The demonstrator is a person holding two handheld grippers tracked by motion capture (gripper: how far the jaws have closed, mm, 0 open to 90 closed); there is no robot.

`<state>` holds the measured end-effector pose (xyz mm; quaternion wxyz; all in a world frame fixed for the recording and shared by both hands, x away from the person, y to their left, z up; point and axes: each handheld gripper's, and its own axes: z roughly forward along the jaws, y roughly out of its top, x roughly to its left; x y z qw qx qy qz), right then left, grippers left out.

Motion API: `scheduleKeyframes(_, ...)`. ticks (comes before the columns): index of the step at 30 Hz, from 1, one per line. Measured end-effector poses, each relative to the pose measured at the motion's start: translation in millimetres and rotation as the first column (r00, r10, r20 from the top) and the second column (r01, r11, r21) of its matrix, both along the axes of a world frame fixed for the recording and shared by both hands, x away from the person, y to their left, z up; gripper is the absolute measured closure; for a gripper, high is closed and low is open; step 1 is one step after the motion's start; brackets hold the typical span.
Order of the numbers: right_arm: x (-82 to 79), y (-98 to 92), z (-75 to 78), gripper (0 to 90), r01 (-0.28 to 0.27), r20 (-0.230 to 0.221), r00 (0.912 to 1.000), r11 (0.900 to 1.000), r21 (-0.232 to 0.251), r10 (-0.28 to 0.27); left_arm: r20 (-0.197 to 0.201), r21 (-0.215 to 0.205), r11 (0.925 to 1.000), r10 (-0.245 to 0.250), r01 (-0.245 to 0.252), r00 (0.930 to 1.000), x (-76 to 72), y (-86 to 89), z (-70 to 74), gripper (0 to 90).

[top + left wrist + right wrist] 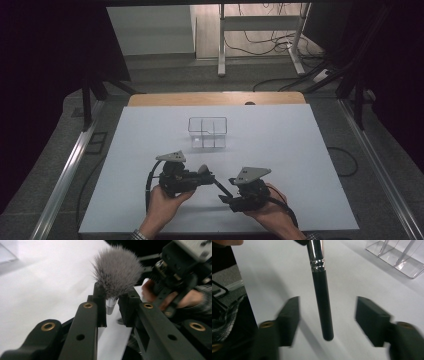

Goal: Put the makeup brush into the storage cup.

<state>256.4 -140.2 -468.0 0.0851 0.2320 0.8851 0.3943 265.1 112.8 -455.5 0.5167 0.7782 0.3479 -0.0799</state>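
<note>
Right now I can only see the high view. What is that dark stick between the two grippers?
Observer: It's a makeup brush. The left gripper view shows its fluffy grey bristles.
Operator: Which gripper has hold of it?
Observer: The left gripper. Its jaws are clamped on the brush's silver collar, just below the bristles.
Operator: And the right one?
Observer: The right gripper is open. In its own view the jaws stand apart on either side of the brush's black handle, and neither pad touches it.
</note>
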Motion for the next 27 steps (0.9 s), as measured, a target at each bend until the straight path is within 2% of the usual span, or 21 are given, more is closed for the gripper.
scheduleKeyframes(2,1.2,1.8,-1.9,18.4,0.000,-0.011,0.9999,1.000,0.004,0.000,0.015,0.028,0.9996,0.004,-0.004,0.9999,-1.3,-2.6,1.0,76.7)
scheduleKeyframes(3,-0.1,4.4,-4.0,12.2,0.010,0.003,0.9999,1.000,-0.004,-0.010,0.024,0.053,0.9986,-0.001,-0.001,0.9997,-2.4,-5.6,1.4,76.7)
scheduleKeyframes(4,-0.1,4.4,-4.0,12.2,0.010,0.003,0.9999,1.000,-0.004,-0.010,0.024,0.053,0.9986,-0.001,-0.001,0.9997,-2.4,-5.6,1.4,76.7)
scheduleKeyframes(7,-1.6,7.5,-3.7,11.0,0.016,0.026,0.9995,1.000,-0.016,-0.015,0.042,0.088,0.9961,-0.008,0.004,0.9991,-4.3,-10.5,2.3,76.7)
scheduleKeyframes(11,-2.4,9.5,-1.2,24.1,0.015,0.047,0.9988,0.999,-0.029,-0.014,0.058,0.120,0.9927,-0.019,0.012,0.9982,-6.7,-17.0,2.8,76.7)
scheduleKeyframes(12,-2.4,9.5,-1.2,24.1,0.015,0.047,0.9988,0.999,-0.029,-0.014,0.058,0.120,0.9927,-0.019,0.012,0.9982,-6.7,-17.0,2.8,76.7)
scheduleKeyframes(13,-3.6,10.4,0.4,38.4,0.004,0.045,0.9990,1.000,-0.030,-0.003,0.059,0.126,0.9919,-0.023,0.015,0.9980,-7.1,-18.5,2.6,76.7)
scheduleKeyframes(15,-5.4,12.2,1.5,47.1,-0.006,0.053,0.9986,0.999,-0.041,0.008,0.058,0.125,0.9921,-0.025,0.017,0.9980,-7.3,-19.8,2.2,76.7)
scheduleKeyframes(16,-5.4,12.2,1.5,47.1,-0.006,0.053,0.9986,0.999,-0.041,0.008,0.058,0.125,0.9921,-0.025,0.017,0.9980,-7.3,-19.8,2.2,76.7)
scheduleKeyframes(18,-6.7,13.3,1.8,58.0,-0.015,0.056,0.9983,0.999,-0.046,0.018,0.056,0.130,0.9913,-0.030,0.023,0.9980,-7.4,-21.2,1.4,76.7)
scheduleKeyframes(19,-8.0,14.2,2.1,71.0,-0.009,0.067,0.9977,0.999,-0.053,0.012,0.053,0.132,0.9909,-0.033,0.026,0.9980,-6.9,-21.6,-0.2,76.6)
scheduleKeyframes(20,-8.6,14.0,2.5,76.7,-0.017,0.071,0.9972,0.998,-0.053,0.021,0.053,0.132,0.9909,-0.033,0.026,0.9980,-6.9,-21.6,-0.2,76.6)
scheduleKeyframes(21,-8.8,13.8,2.9,77.7,-0.023,0.077,0.9967,0.998,-0.056,0.027,0.041,0.117,0.9926,-0.036,0.031,0.9985,-4.9,-20.8,-2.6,76.4)
scheduleKeyframes(23,-9.0,14.0,3.2,78.3,-0.023,0.074,0.9969,0.998,-0.062,0.027,0.044,0.104,0.9941,-0.036,0.031,0.9984,-3.7,-19.3,-4.7,74.9)
scheduleKeyframes(24,-9.0,14.0,3.2,78.3,-0.023,0.074,0.9969,0.998,-0.062,0.027,0.044,0.104,0.9941,-0.036,0.031,0.9984,-3.7,-19.3,-4.7,69.8)
scheduleKeyframes(25,-8.5,13.3,3.4,78.3,-0.022,0.068,0.9973,0.998,-0.057,0.026,0.052,0.112,0.9935,-0.025,0.019,0.9983,-3.7,-19.2,-5.0,69.8)
scheduleKeyframes(26,-6.3,10.7,4.2,78.3,-0.018,0.051,0.9985,0.999,-0.043,0.020,0.063,0.122,0.9925,-0.018,0.010,0.9978,-3.8,-18.9,-5.1,56.7)
scheduleKeyframes(27,-4.9,8.7,4.7,78.3,-0.016,0.049,0.9987,0.999,-0.034,0.018,0.084,0.131,0.9914,-0.006,-0.005,0.9965,-4.1,-17.5,-4.9,53.3)
